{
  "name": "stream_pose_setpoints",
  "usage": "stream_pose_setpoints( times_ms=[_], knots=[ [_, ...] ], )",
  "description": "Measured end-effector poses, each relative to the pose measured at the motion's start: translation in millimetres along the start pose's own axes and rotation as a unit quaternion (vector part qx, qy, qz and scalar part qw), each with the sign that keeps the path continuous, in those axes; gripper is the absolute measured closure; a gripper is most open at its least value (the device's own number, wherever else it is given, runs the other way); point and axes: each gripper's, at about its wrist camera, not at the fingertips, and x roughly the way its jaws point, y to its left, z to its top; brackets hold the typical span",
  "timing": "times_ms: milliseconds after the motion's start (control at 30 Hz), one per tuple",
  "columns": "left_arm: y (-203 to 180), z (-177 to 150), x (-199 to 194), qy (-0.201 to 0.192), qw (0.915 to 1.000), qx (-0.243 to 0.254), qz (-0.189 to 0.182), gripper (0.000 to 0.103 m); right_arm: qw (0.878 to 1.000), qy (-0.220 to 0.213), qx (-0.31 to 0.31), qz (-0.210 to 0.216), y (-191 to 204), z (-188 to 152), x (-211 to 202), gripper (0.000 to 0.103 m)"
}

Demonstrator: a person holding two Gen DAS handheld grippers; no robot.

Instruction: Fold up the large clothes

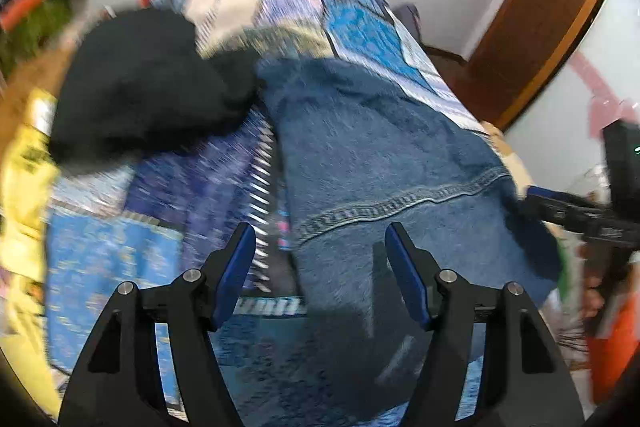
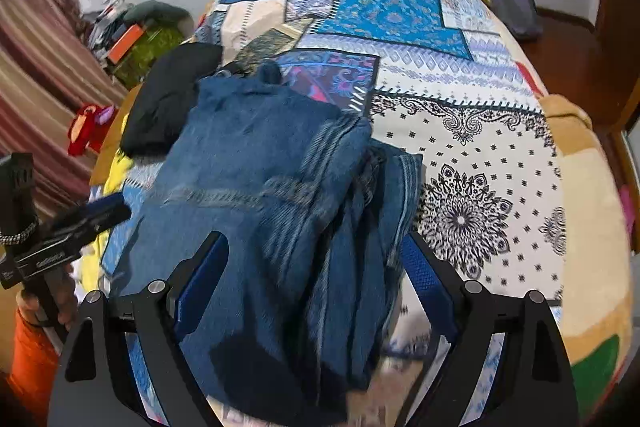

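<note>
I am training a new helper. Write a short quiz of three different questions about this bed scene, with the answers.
1. True or false: the left hand-held gripper is shut on the jeans.
2. Which garment lies beside the jeans on the bedspread? A) black garment B) white shirt C) green towel
3. Fill in: both hand-held grippers are ____.

Key: 1 false; the right hand-held gripper holds nothing either. 2 A. 3 open.

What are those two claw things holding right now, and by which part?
Nothing. The left gripper and the right gripper are both open above the blue denim garment on the bed, with no fabric pinched between their fingers.
</note>
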Motion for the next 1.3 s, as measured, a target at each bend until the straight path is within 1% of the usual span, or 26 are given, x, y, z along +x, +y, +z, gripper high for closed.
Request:
stream_pose_setpoints(
  times_ms=[33,100,133,167,233,300,333,433,567,667,733,767,800,833,867,933,967,1000,1067,1100,1167,1233,1300],
  knots=[
    [3,3,6,0.014,0.9997,-0.007,-0.018,0.037,1.000,0.005,0.002,-0.001,-3,1,4,0.017],
    [10,8,23,0.047,0.9970,-0.028,-0.055,0.037,0.999,0.036,0.015,0.004,-17,5,24,0.017],
    [11,9,28,0.056,0.9954,-0.036,-0.069,0.037,0.998,0.048,0.026,0.020,-23,5,31,0.014],
    [15,10,35,0.065,0.9935,-0.046,-0.082,0.035,0.995,0.061,0.052,0.052,-35,5,39,0.009],
    [18,14,45,0.073,0.9914,-0.055,-0.093,0.035,0.987,0.081,0.098,0.095,-53,4,52,0.003],
    [21,18,55,0.084,0.9891,-0.062,-0.104,0.034,0.981,0.095,0.114,0.124,-61,3,63,0.002],
    [23,19,61,0.090,0.9873,-0.069,-0.112,0.032,0.980,0.097,0.116,0.130,-62,4,65,0.000],
    [27,23,77,0.103,0.9819,-0.088,-0.132,0.025,0.982,0.096,0.097,0.132,-58,11,70,0.000],
    [30,30,93,0.108,0.9796,-0.101,-0.137,0.016,0.980,0.106,0.086,0.141,-50,21,79,0.000],
    [34,35,105,0.118,0.9738,-0.127,-0.147,0.015,0.980,0.115,0.081,0.140,-44,27,84,0.000],
    [34,38,107,0.122,0.9728,-0.131,-0.147,0.016,0.980,0.117,0.081,0.140,-43,29,85,0.000],
    [31,39,106,0.121,0.9741,-0.123,-0.146,0.022,0.980,0.116,0.081,0.137,-41,29,84,0.001],
    [27,40,103,0.119,0.9747,-0.115,-0.151,0.027,0.981,0.116,0.079,0.135,-40,30,83,0.002],
    [29,39,99,0.116,0.9763,-0.110,-0.146,0.029,0.981,0.115,0.078,0.135,-38,30,82,0.009],
    [25,39,95,0.111,0.9787,-0.102,-0.140,0.033,0.981,0.113,0.075,0.137,-38,30,79,0.019],
    [21,39,91,0.102,0.9811,-0.095,-0.134,0.039,0.982,0.109,0.070,0.136,-35,31,74,0.032],
    [21,39,87,0.099,0.9811,-0.098,-0.134,0.044,0.985,0.104,0.062,0.126,-30,32,69,0.039],
    [21,38,83,0.096,0.9807,-0.101,-0.137,0.047,0.986,0.101,0.054,0.118,-26,33,65,0.043],
    [23,39,71,0.085,0.9788,-0.112,-0.149,0.056,0.988,0.098,0.042,0.109,-18,35,56,0.055],
    [23,40,67,0.081,0.9786,-0.114,-0.151,0.058,0.988,0.096,0.041,0.112,-15,37,50,0.057],
    [20,43,48,0.065,0.9815,-0.102,-0.148,0.062,0.988,0.088,0.047,0.119,-8,43,38,0.063],
    [13,45,32,0.050,0.9848,-0.086,-0.142,0.064,0.989,0.077,0.043,0.115,2,49,28,0.065],
    [11,49,13,0.029,0.9865,-0.078,-0.141,0.065,0.993,0.058,0.023,0.104,21,59,17,0.066]
  ],
)
